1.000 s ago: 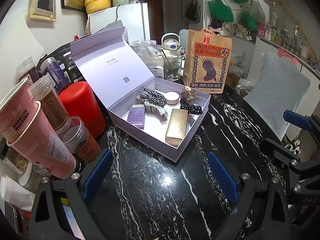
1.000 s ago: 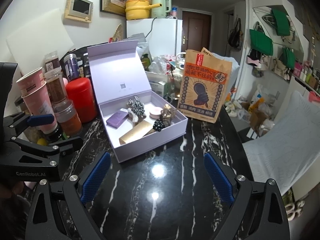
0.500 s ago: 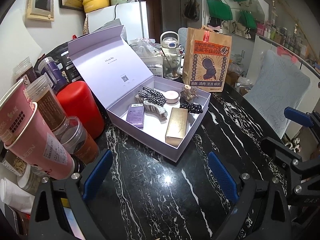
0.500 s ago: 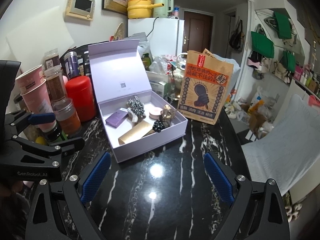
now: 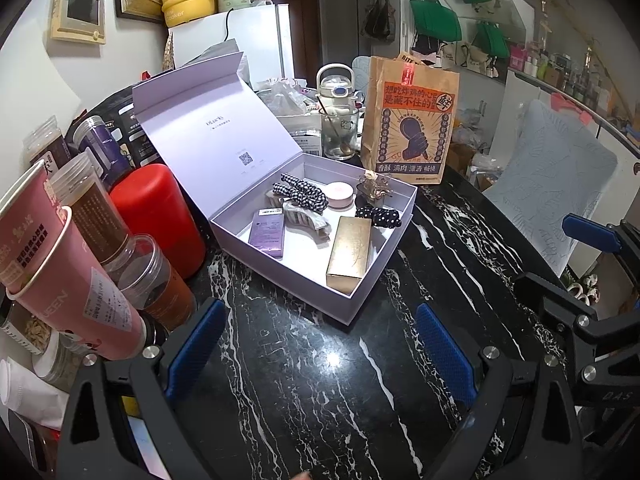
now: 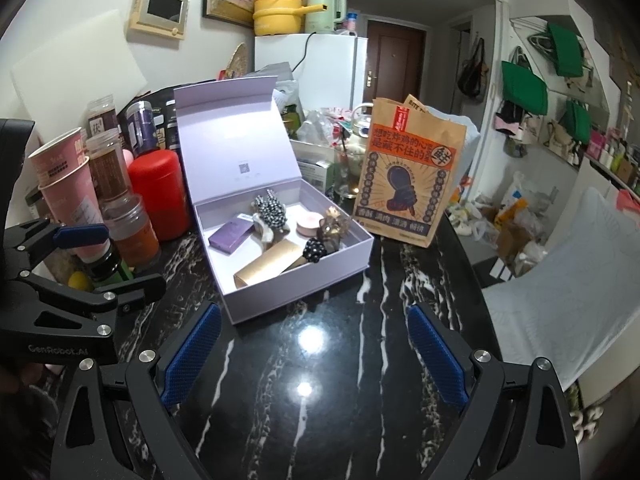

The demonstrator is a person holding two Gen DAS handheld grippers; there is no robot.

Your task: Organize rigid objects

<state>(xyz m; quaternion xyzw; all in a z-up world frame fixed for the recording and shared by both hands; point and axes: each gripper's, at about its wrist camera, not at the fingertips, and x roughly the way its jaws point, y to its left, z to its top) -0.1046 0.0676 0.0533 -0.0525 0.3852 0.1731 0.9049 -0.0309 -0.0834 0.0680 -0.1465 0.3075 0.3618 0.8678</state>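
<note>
I hold both claws above the near edge of the black marble tabletop (image 5: 304, 380), each spread wide with nothing between its blue pads. My left gripper (image 5: 320, 344) and right gripper (image 6: 316, 356) both face the lavender box (image 5: 352, 304), which sits open toward the tabletop's middle, lid upright. Inside it lie a gold box (image 5: 349, 254) along the near right wall, a purple box (image 5: 267, 231), a checkered hair clip (image 5: 300, 196), a pink round tin (image 5: 339, 193) and a dotted scrunchie (image 5: 378, 216). A printed paper bag (image 6: 412, 172) stands just behind the box; a red canister (image 5: 154, 216) stands at the left edge.
</note>
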